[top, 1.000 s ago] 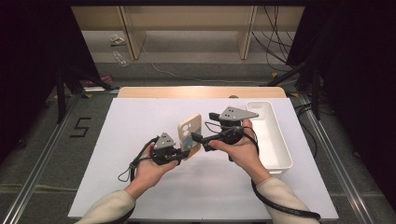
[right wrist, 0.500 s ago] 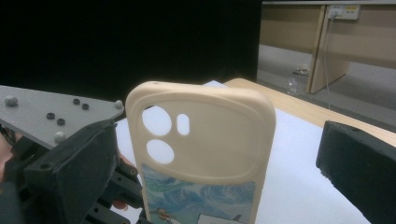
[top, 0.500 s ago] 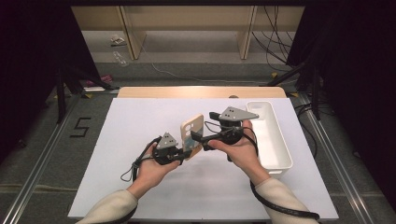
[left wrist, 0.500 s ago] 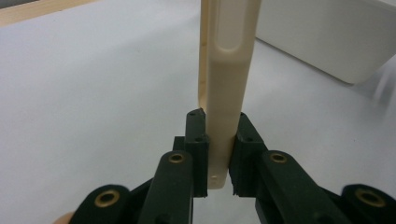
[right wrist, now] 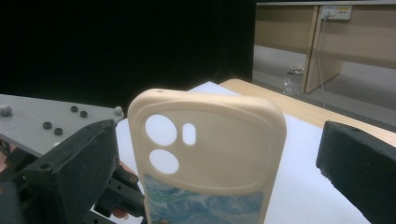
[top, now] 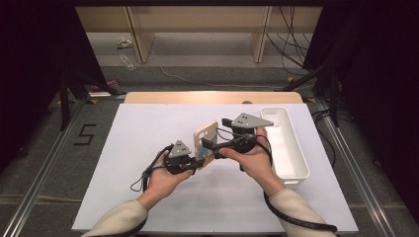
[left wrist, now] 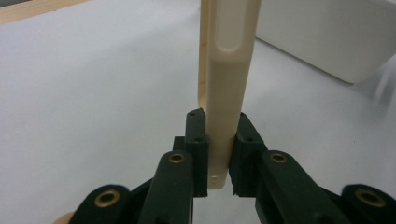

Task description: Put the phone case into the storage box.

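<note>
1. In the left gripper view, the bottom edge cut off the left hand-held gripper (left wrist: 218, 158) at its linkages. Its jaws were clamped on the lower edge of a cream phone case (left wrist: 228, 70), seen edge-on and upright; the case's top ran out of frame.
2. In the right gripper view, the right hand-held gripper (right wrist: 210, 158) had its jaws spread wide, one on either side of the phone case (right wrist: 210, 149) and touching neither face. The case's lower part, with a blue printed picture, was cut off at the bottom.
3. From the high view, both forearms came in low, the hands meeting mid-counter. The left hand-held gripper (top: 197, 160) held the phone case (top: 206, 140) tilted above the white counter (top: 148, 133); the right hand-held gripper (top: 207, 145) reached in sideways from the right, and its jaw tips were hard to make out there.
4. Just right of the right hand lay a long white tray (top: 289, 148), near the counter's right edge. Open counter stretched left and beyond.
</note>
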Motion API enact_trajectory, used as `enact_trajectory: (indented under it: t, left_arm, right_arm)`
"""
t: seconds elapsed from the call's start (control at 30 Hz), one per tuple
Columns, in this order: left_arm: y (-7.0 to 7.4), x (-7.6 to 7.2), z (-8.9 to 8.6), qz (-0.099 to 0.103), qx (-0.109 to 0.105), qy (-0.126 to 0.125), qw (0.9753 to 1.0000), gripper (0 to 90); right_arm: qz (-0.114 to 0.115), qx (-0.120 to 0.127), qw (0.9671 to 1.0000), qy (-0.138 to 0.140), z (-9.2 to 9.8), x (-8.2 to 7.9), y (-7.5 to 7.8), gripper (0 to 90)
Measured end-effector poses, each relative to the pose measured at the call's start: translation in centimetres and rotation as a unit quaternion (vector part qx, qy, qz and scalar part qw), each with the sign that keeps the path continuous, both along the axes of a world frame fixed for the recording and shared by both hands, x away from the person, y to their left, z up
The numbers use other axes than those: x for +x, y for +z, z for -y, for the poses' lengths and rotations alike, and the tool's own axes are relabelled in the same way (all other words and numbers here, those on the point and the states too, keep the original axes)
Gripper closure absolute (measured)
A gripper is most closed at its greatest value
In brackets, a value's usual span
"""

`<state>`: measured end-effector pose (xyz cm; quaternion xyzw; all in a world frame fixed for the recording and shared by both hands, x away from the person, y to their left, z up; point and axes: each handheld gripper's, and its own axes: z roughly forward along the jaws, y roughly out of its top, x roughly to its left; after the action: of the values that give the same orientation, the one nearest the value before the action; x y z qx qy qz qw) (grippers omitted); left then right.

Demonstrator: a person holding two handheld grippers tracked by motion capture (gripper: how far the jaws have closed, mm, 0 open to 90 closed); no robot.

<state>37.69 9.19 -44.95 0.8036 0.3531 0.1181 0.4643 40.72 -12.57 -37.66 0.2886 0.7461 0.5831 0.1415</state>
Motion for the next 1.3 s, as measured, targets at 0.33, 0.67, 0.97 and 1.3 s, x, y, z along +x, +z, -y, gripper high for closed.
enact_trajectory:
  t: [0.33,0.67,0.97,1.3]
  left_arm:
    - [0.0,0.0,0.7,0.001,0.001,-0.002,1.0000,79.4]
    - [-0.1,-0.1,1.1,0.001,0.000,-0.004,1.0000,79.4]
    - [0.0,-0.3,1.3,0.002,0.000,-0.006,1.0000,79.4]
    - [-0.1,-0.3,1.5,0.002,0.002,-0.009,1.0000,79.4]
  right_arm:
    - [-0.002,-0.001,0.9999,-0.010,-0.2,0.0,-0.2,0.2]
    - [-0.006,-0.002,0.9999,-0.012,-0.4,-0.1,-0.4,0.2]
    - [-0.006,-0.003,0.9998,-0.017,-0.7,-0.1,-0.6,0.2]
    - [-0.009,-0.005,0.9997,-0.020,-0.7,-0.2,-0.7,0.2]
